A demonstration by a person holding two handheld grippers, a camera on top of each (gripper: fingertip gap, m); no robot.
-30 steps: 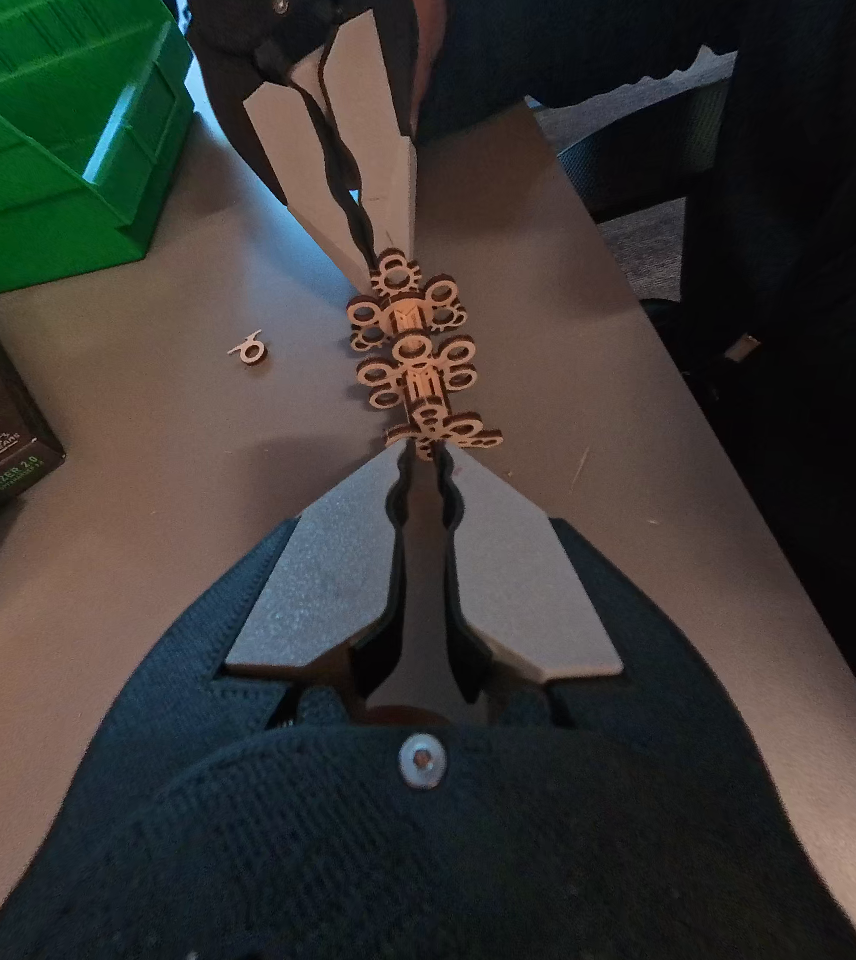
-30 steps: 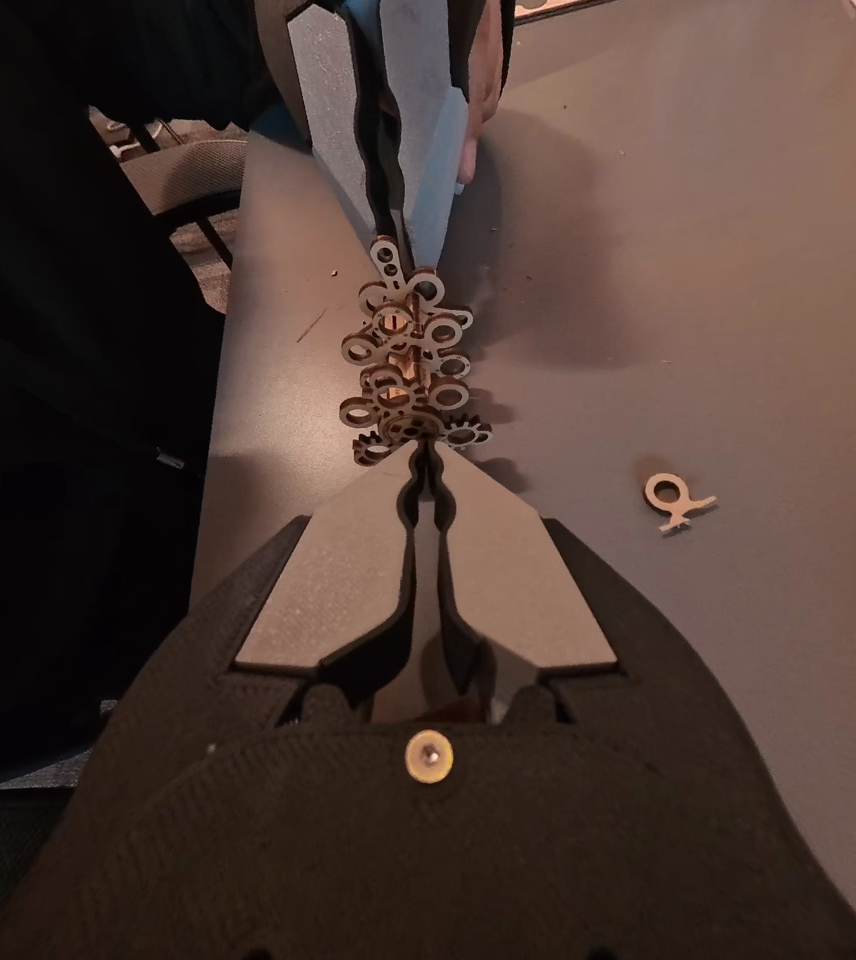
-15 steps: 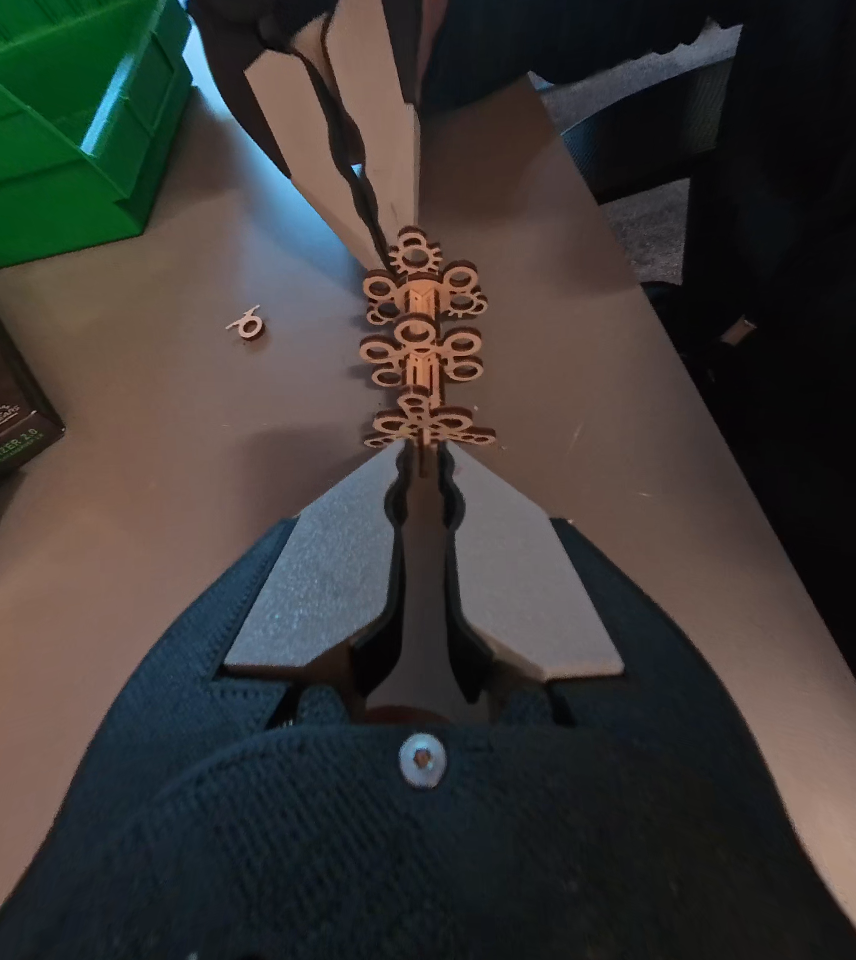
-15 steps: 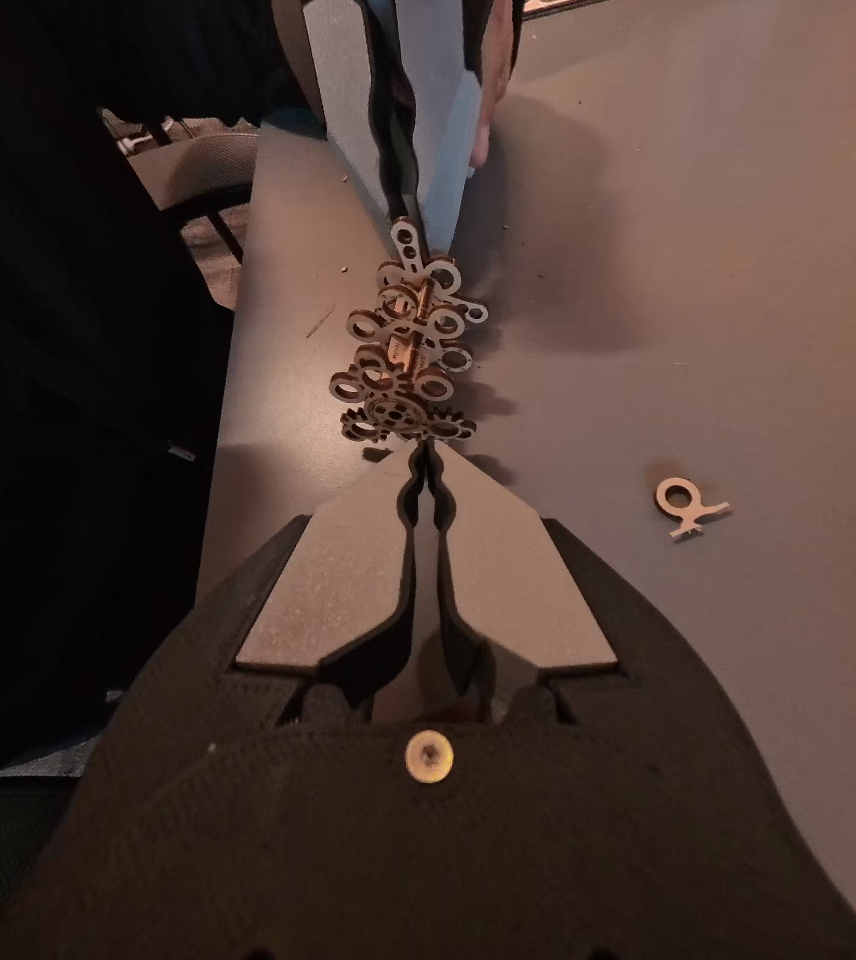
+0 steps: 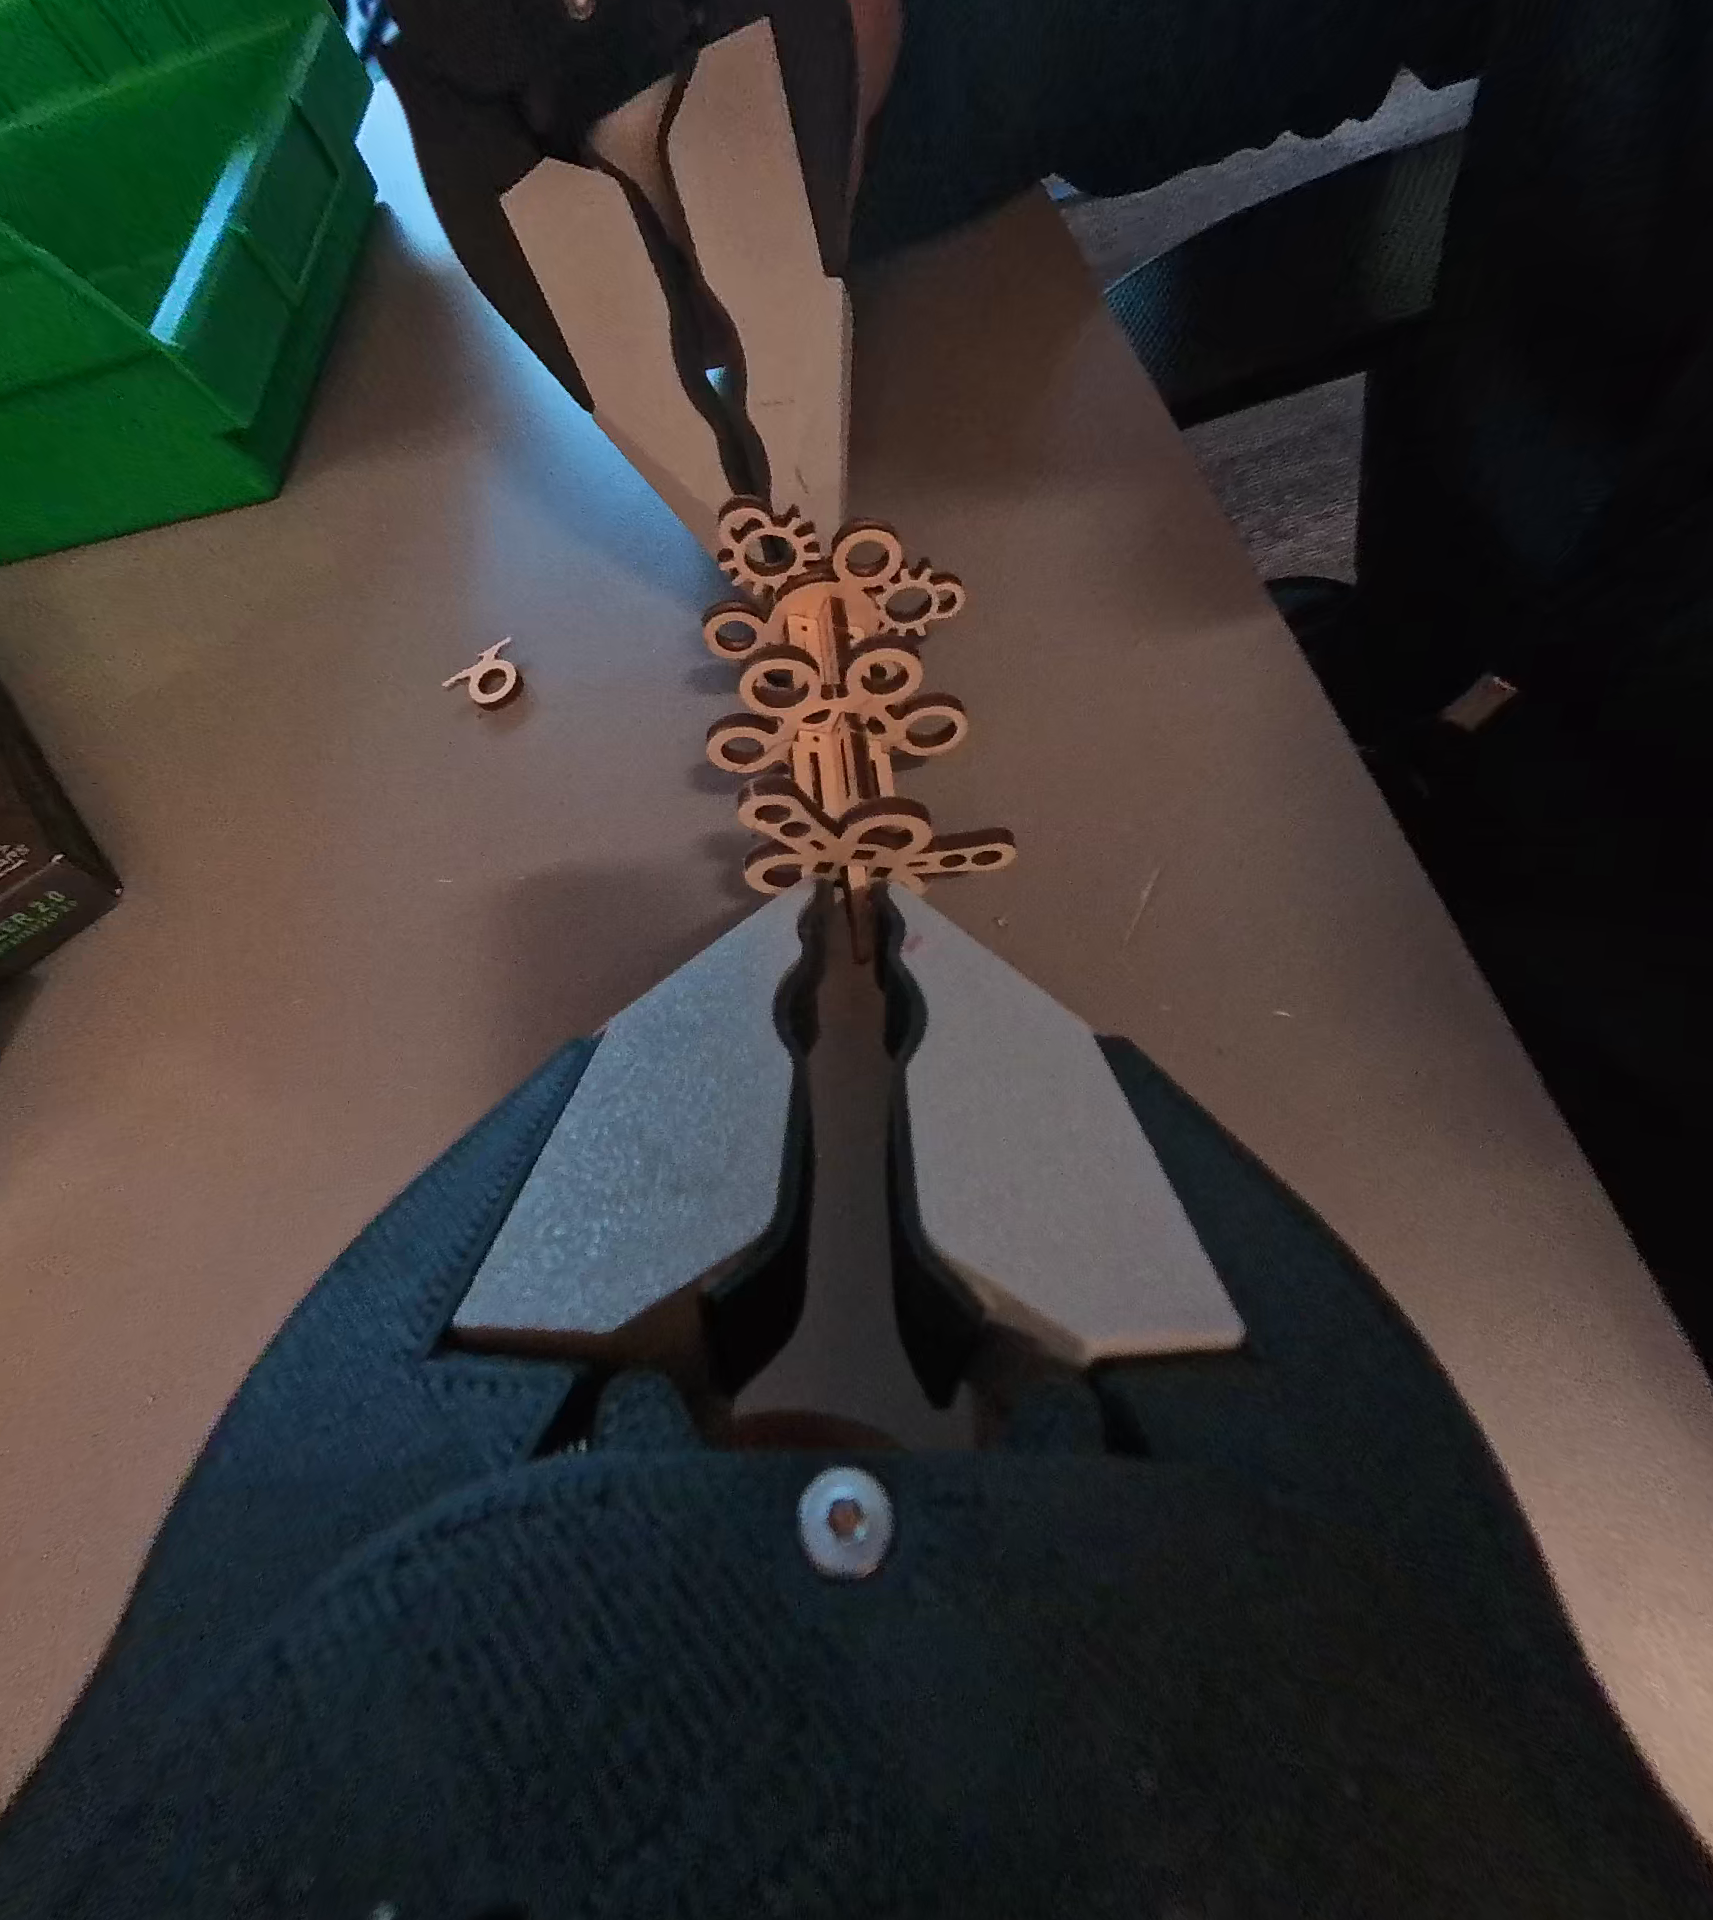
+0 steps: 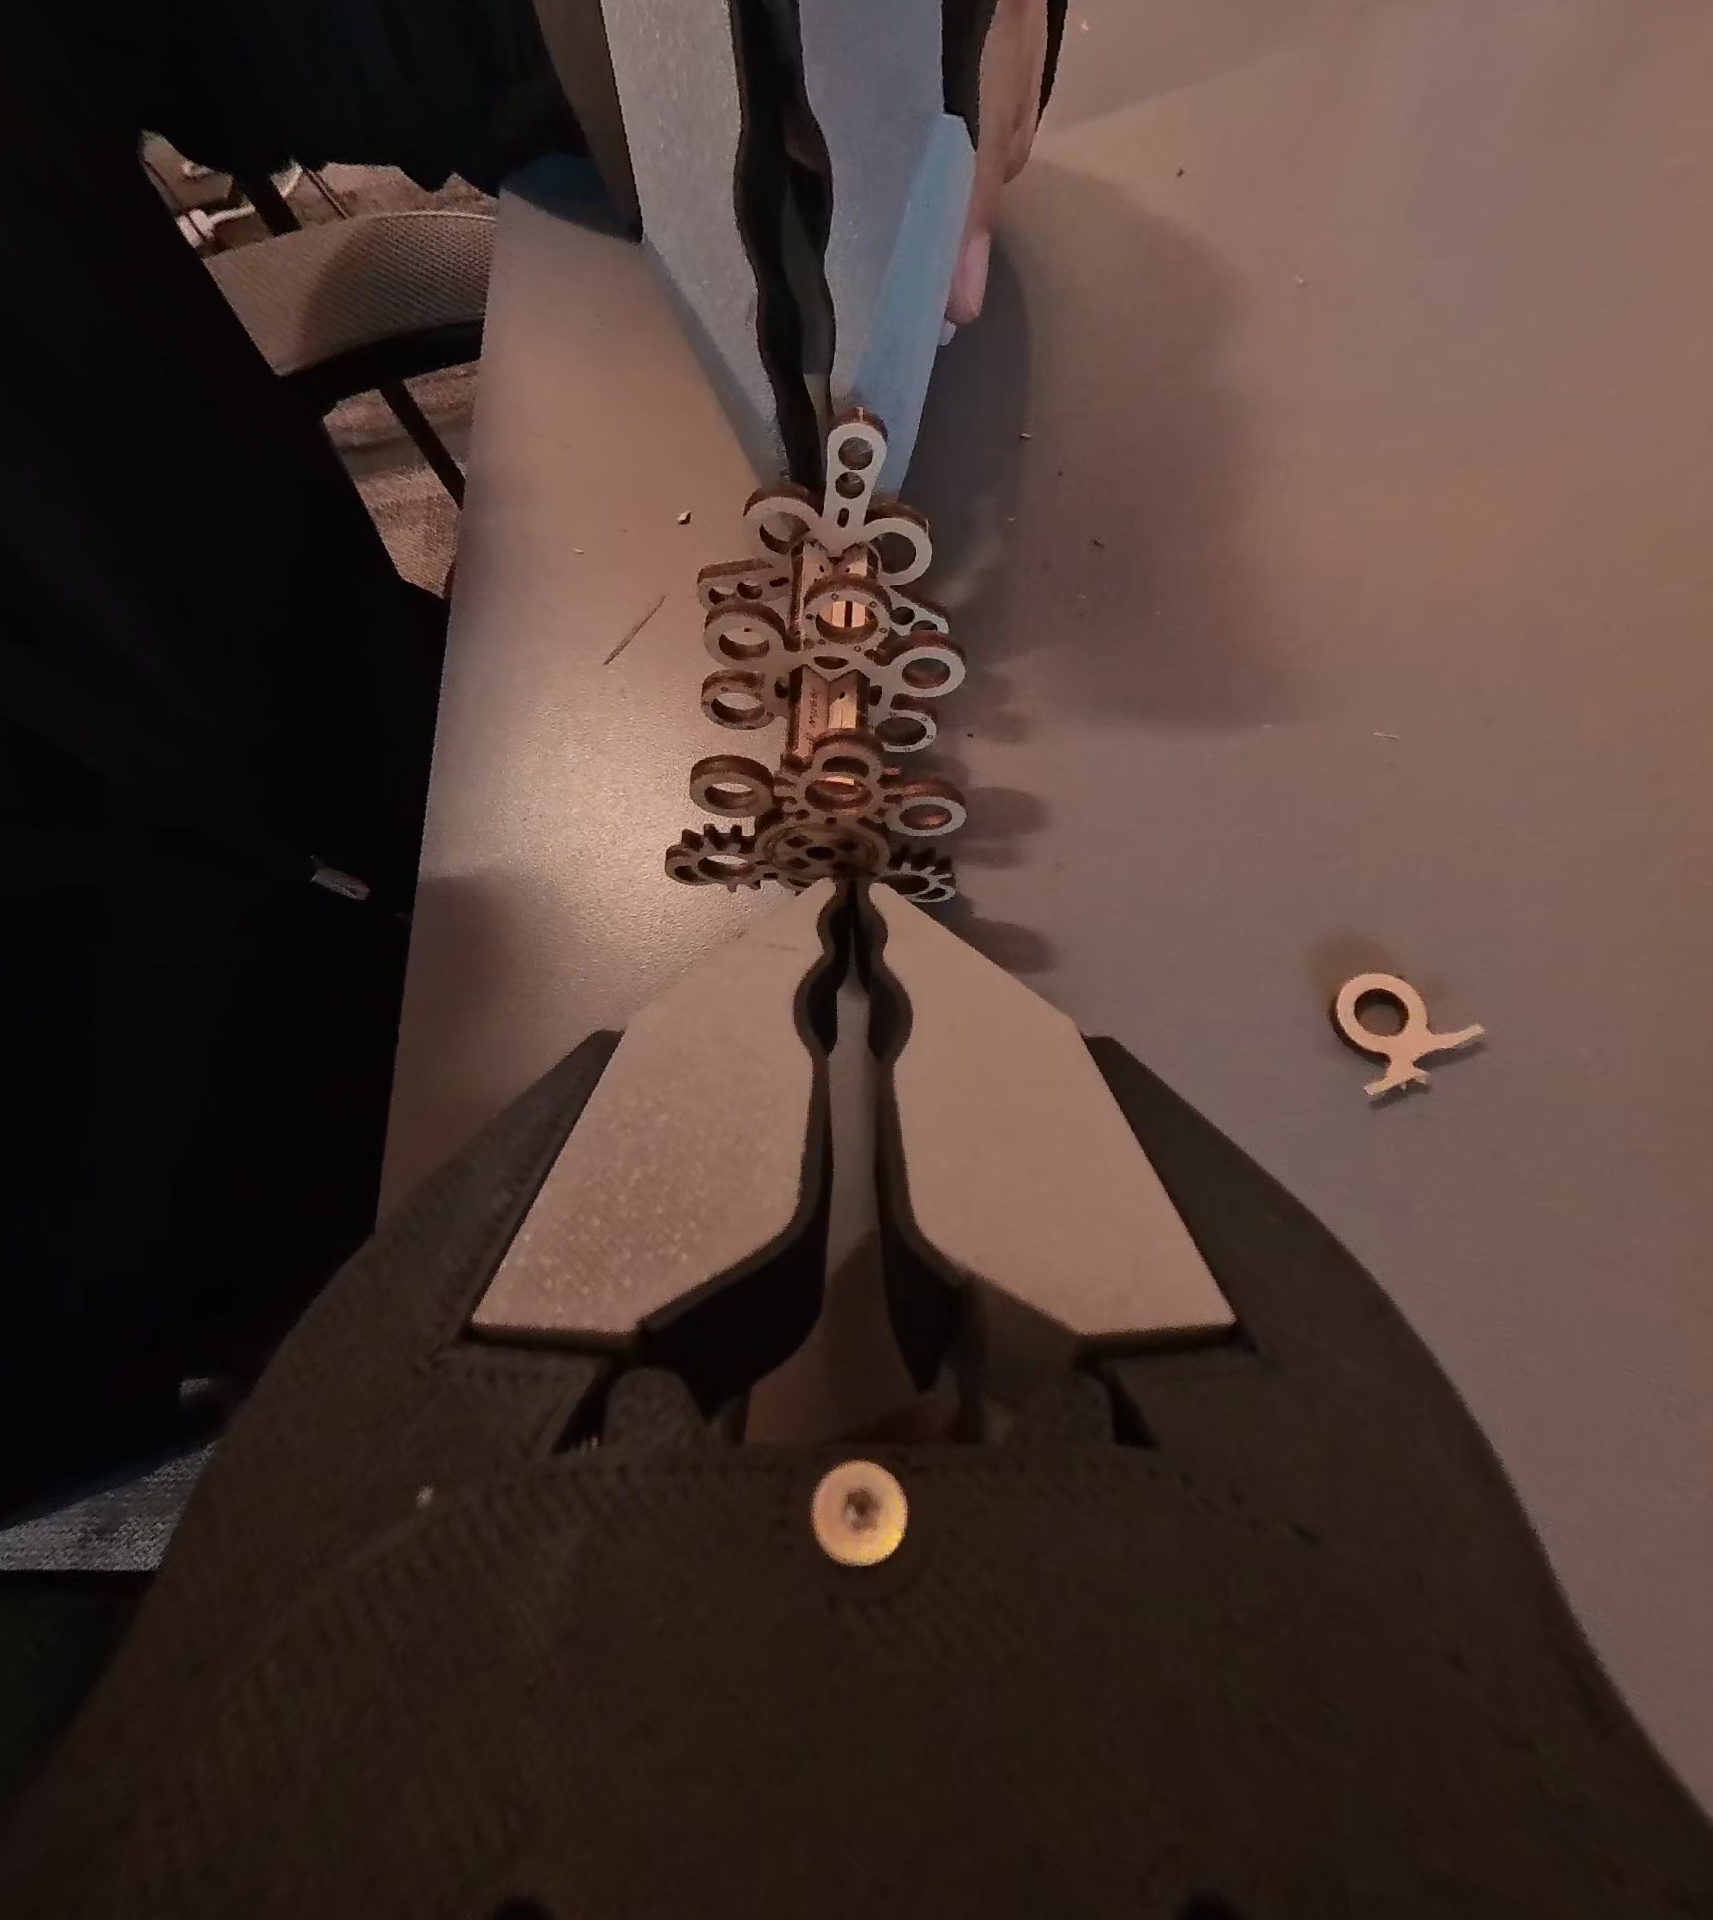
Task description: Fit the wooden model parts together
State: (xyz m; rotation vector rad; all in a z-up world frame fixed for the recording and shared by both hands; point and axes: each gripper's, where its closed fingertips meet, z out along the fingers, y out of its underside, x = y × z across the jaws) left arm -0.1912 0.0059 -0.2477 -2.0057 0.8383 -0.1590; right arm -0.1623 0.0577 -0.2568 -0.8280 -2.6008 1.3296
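Currently, left wrist view: left gripper (image 5: pixel 847 914) fingers pinched on near end of wooden model (image 5: pixel 836 717), held above grey tabletop (image 5: pixel 312 831). Right gripper (image 5: pixel 764 488) clamping far end. Loose ring part (image 5: pixel 485 681) left of model; green bins (image 5: pixel 93 260) beyond.

Right wrist view: right gripper (image 6: pixel 850 902) fingers nearly closed, gripping gear end of wooden model (image 6: pixel 831 675). Left gripper (image 6: pixel 810 416) nipping opposite end. Loose ring part (image 6: pixel 1392 1023) lying right of model.
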